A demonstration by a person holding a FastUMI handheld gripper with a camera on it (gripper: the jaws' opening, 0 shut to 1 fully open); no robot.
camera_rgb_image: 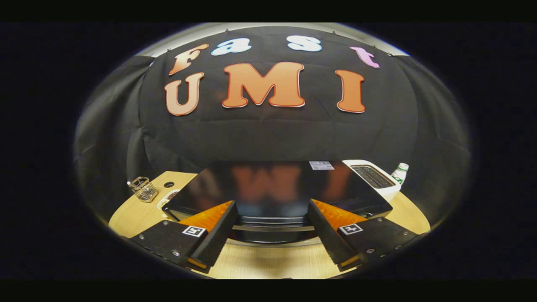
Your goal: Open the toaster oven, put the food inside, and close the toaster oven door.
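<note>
- Gripper (272, 228): fingers spread wide, holding nothing.
- Toaster oven (272, 188): black, glossy top, just ahead of the fingers; its door handle (272, 228) lies between the fingertips, door closed.
- Wooden table (272, 260): under the fingers.
- Wire basket (144, 189): beyond the left finger.
- White toaster (375, 178) and bottle (400, 172): beyond the right finger.

Black cloth wall (268, 134) behind a seemingly round wooden table (268, 262).
</note>
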